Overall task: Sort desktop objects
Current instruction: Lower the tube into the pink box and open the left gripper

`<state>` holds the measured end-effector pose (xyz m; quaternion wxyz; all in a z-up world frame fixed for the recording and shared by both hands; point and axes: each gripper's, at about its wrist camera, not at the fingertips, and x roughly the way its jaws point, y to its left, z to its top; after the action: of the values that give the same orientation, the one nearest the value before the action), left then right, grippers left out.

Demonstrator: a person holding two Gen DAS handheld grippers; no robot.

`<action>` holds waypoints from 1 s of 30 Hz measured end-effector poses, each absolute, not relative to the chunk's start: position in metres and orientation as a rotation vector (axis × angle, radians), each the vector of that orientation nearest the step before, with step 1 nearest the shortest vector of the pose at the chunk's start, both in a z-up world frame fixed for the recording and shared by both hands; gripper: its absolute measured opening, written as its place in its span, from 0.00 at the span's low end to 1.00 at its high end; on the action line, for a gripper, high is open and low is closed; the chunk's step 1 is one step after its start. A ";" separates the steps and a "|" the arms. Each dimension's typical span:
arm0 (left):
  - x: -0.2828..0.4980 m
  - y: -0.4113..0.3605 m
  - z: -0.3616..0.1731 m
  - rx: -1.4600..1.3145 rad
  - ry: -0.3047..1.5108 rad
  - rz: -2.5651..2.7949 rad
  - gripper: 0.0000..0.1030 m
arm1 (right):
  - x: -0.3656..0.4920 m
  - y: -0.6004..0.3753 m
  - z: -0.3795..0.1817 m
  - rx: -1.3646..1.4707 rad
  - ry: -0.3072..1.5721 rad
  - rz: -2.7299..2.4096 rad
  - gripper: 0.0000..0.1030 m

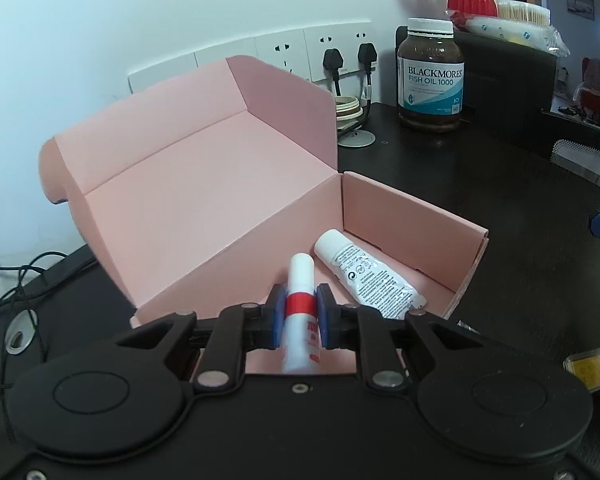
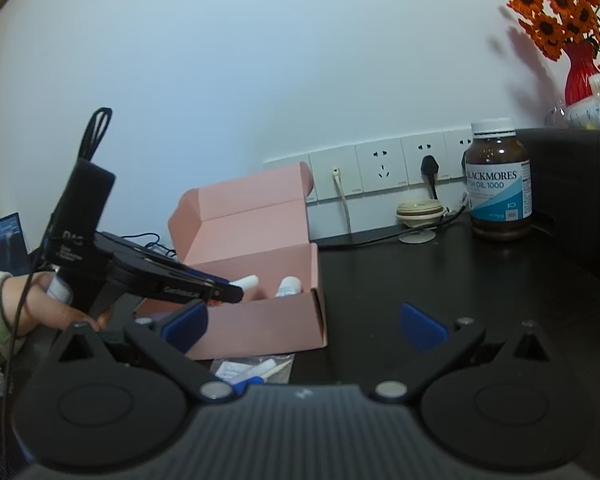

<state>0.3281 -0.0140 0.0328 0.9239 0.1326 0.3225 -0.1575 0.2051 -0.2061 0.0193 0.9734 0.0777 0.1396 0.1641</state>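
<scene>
A pale blue-white wall with a row of white sockets (image 1: 284,50) backs a dark, nearly black desk (image 1: 480,184). An open pink cardboard box (image 1: 204,184) sits on the desk toward its rear left part, lid flap leaning back toward the wall.

The left gripper (image 1: 300,308) is pressed together on a white stick-shaped tube with a red band (image 1: 299,300); the blue pads (image 1: 324,316) clamp it at the band, cap end pointing into the box above the near wall. In the right wrist view this gripper (image 2: 236,292) reaches over the box's left end, held by a hand (image 2: 48,308) in a green-striped sleeve.

A white squeeze tube with fine black print (image 1: 364,274) lies on the box floor in the near right corner, cap toward the back, just beside the held tube but apart from it.

The right gripper (image 2: 304,324) stands spread, nothing between its blue pads (image 2: 422,328), in front of the box's near wall. A clear plastic bag of small items (image 2: 256,368) lies on the desk just before that wall.

A brown fish-oil bottle with a white cap (image 1: 430,76) stands near the rear right edge; a red ribbed vase of orange flowers (image 2: 580,76) stands on a black cabinet behind it.
</scene>
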 end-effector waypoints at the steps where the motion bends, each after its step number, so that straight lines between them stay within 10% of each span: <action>1: 0.330 -0.014 0.032 0.268 0.666 -0.323 0.16 | 0.205 -0.206 0.019 0.158 0.282 0.330 0.99; 30: 0.355 -0.008 0.022 0.277 0.837 -0.315 0.16 | 0.209 -0.209 0.018 0.174 0.298 0.341 0.99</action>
<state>0.3549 -0.0081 0.0220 0.8925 0.1336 0.4033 -0.1516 0.2089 -0.2087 0.0185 0.9708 0.0861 0.1474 0.1687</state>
